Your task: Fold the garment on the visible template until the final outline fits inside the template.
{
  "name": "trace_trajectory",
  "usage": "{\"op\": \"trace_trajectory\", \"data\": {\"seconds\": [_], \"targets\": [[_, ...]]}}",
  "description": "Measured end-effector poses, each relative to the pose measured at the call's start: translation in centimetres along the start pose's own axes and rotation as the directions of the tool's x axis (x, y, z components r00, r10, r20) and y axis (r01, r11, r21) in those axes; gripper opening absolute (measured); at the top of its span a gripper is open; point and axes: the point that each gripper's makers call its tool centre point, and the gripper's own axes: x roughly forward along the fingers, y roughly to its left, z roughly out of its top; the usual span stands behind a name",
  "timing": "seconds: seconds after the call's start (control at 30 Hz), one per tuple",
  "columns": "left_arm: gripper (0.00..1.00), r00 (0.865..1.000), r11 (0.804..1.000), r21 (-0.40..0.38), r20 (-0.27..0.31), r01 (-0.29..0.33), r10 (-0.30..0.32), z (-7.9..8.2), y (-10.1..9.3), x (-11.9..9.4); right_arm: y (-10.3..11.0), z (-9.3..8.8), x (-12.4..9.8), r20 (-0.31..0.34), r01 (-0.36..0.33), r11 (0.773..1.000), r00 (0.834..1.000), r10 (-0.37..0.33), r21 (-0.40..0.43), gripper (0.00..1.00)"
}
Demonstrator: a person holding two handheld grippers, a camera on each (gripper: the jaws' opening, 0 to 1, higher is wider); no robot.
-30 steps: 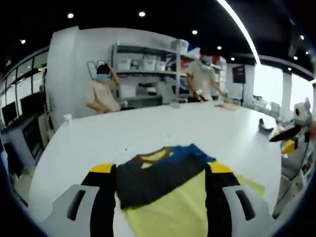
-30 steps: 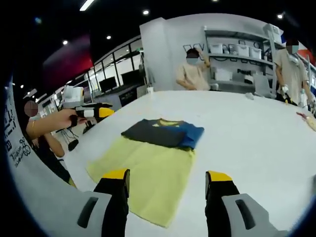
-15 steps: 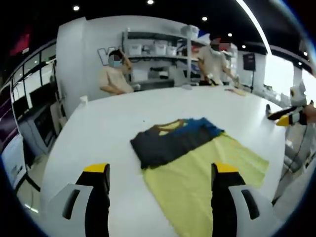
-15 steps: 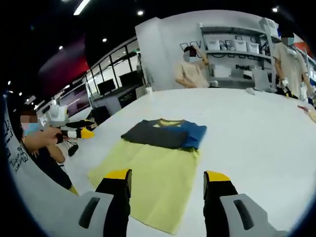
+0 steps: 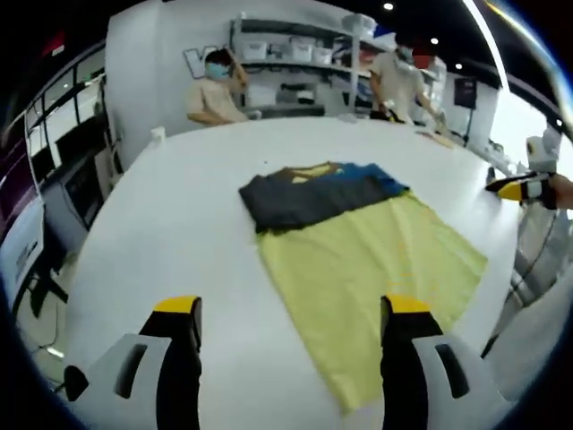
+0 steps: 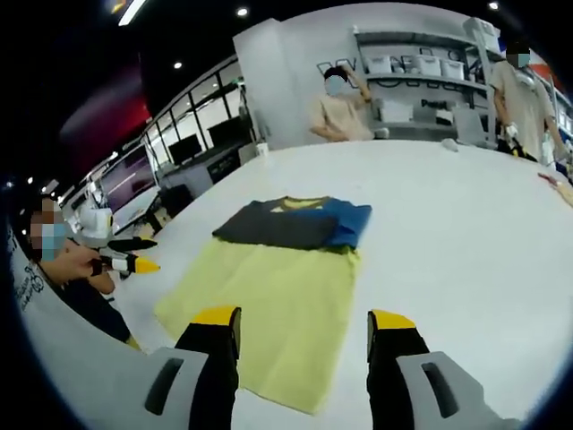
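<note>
A garment lies flat on the white table point(image 5: 179, 206). Its long yellow part point(image 5: 376, 269) stretches toward me, and a folded dark grey and blue part point(image 5: 313, 193) with a yellow collar lies across its far end. The right gripper view shows the same yellow part point(image 6: 277, 305) and the grey and blue fold point(image 6: 295, 224). Whether the yellow sheet is a template or the garment's body, I cannot tell. My left gripper point(image 5: 293, 313) hovers open above the yellow near edge, holding nothing. My right gripper point(image 6: 303, 319) is open over the yellow near end. The left gripper point(image 6: 125, 262) appears off the table's left edge in a hand.
Two people point(image 5: 215, 90) stand behind the far edge of the table, in front of shelves point(image 5: 295, 63) with boxes. Small items point(image 5: 439, 139) lie near the far right edge. The right gripper point(image 5: 519, 188) shows beyond the table's right edge.
Both grippers have pulled back and up from the garment, which now lies farther off. The left gripper's jaws no longer flank the grey fold. The garment itself has not moved.
</note>
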Motion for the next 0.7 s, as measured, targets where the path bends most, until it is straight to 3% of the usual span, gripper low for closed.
{"op": "trace_trajectory", "data": {"seconds": [0.17, 0.33, 0.5, 0.7], "targets": [[0.69, 0.998, 0.999, -0.016, -0.026, 0.049, -0.049, -1.6, -0.9, -0.3, 0.7, -1.3, 0.3, -0.014, -0.028, 0.998, 0.999, 0.029, 0.063, 0.46], [0.62, 0.993, 0.995, -0.057, -0.077, 0.082, -0.086, -4.2, -1.8, -0.4, 0.6, -3.9, 0.7, -0.082, -0.015, 0.999, 0.996, 0.019, 0.051, 0.41], [0.54, 0.989, 0.993, -0.074, -0.109, 0.088, -0.096, -6.1, -2.0, -0.6, 0.7, -6.8, 0.5, -0.142, 0.003, 0.999, 0.990, 0.004, 0.051, 0.27], [0.50, 0.983, 0.992, -0.070, -0.146, 0.105, -0.114, -7.5, -2.5, -0.6, 0.1, -8.9, 0.4, -0.186, 0.031, 0.997, 0.982, -0.017, 0.069, 0.27]]}}
